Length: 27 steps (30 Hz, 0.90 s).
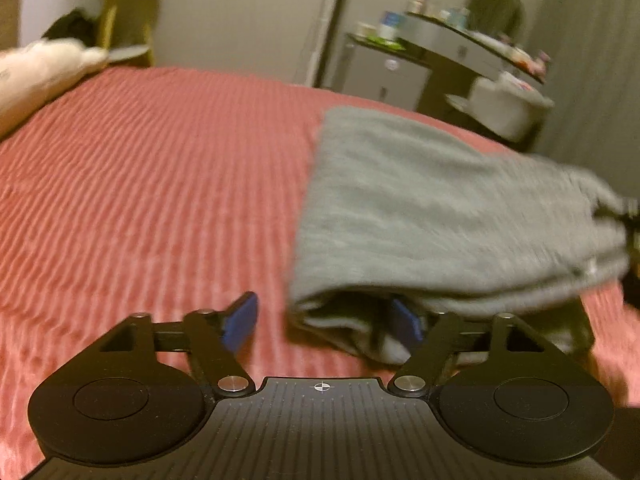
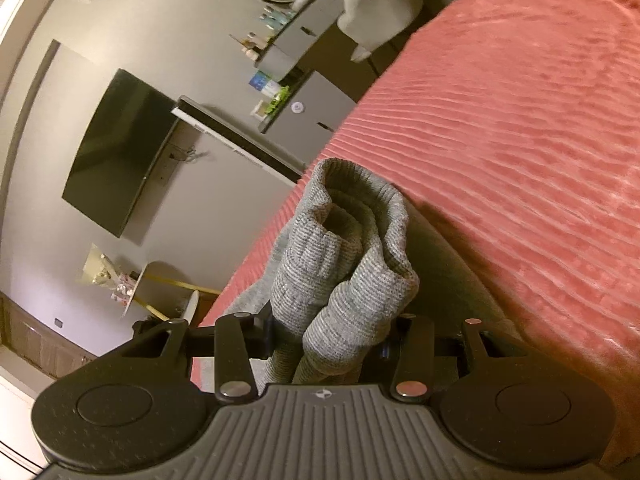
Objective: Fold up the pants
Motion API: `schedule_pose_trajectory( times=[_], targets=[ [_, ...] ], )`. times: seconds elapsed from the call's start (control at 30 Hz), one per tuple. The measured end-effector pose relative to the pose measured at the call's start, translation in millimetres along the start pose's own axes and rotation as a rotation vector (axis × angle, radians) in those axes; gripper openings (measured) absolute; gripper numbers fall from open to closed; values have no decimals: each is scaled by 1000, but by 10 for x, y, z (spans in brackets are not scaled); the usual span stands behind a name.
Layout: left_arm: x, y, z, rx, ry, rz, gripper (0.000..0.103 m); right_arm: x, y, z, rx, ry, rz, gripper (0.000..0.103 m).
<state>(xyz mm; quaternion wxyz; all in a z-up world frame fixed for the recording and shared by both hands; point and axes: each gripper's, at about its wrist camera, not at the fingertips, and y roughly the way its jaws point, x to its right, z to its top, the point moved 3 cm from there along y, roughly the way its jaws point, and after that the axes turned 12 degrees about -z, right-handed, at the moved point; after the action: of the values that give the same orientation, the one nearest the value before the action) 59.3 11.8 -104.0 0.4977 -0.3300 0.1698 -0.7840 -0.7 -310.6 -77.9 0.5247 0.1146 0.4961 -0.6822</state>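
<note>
Pants, grey ribbed knit, bunch on corduroy-ridged bedspread.

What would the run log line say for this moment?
left gripper: open, at fold corner | right gripper: shut on grey pants | bedspread: pants folded

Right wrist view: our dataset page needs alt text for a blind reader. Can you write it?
The right gripper clamps bunched ribbed cuffs of grey pants over a pink ribbed bedspread. Behind, tilted in the view, a dark TV hangs on a grey wall.
</note>
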Motion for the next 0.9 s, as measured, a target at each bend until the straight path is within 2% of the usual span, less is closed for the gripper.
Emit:
schedule_pose_trajectory(
  times=[0.1,0.17,0.27,0.37,0.43,0.5,0.6,0.7,0.87,0.9],
  targets=[
    [214,95,-40,-33,99,3,88,-172,-118,22,29,-28,43,44],
    [290,184,-54,-40,135,50,89,-287,-208,28,50,-43,76,44],
    [251,295,-60,-38,98,102,87,-430,-329,38,71,-67,124,44],
    [188,345,-72,-48,70,91,76,-486,-409,66,87,-82,142,44],
    [169,333,-71,-42,62,62,65,-494,-423,75,102,-95,132,44],
    [127,282,-61,-23,48,48,59,-434,-383,96,95,-79,108,44],
    [-10,225,-31,1,-29,26,52,-323,-303,107,79,-58,67,44],
    [-104,183,-7,17,-78,21,50,-199,-221,107,63,-42,36,44],
    [-42,173,-5,15,-15,39,49,-6,-85,86,40,-34,0,44],
    [-58,158,-10,12,-17,43,53,42,-46,83,36,-35,-8,44]
  ],
)
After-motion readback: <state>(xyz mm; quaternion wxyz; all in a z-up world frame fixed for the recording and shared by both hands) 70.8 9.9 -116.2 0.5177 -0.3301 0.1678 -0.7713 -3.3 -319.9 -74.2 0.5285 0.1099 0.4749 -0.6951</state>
